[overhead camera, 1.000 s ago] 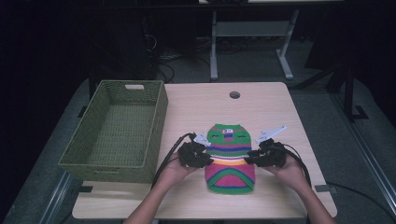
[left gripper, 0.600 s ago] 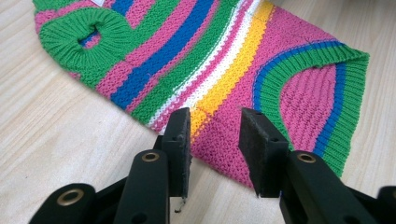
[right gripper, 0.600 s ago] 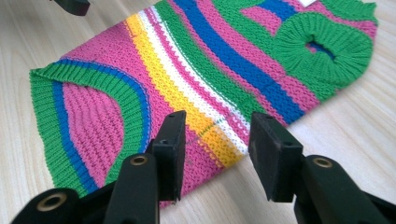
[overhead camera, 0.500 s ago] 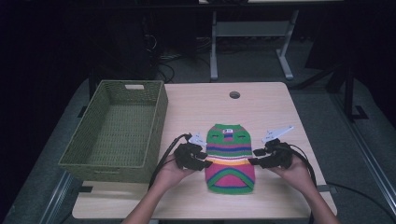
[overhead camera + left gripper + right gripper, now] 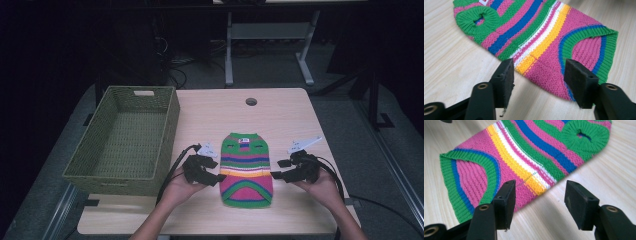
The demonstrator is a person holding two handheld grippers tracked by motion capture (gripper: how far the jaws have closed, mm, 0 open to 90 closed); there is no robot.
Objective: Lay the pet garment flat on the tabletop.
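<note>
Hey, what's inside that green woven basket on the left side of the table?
Nothing that can be seen: the green woven basket shows only its bare woven floor. The near wall hides a strip of the floor just behind it.

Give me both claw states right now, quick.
Left claw: open, just been opening, holding nothing; sweater edge lies between its jaws.
Right claw: open, just been opening, holding nothing, at the sweater's other edge.

A: What sort of place?
B: Looks like a lab/test room. Dark surroundings, bare wooden desk w/ cable hole, loose cables on grey floor, metal stand behind.
</note>
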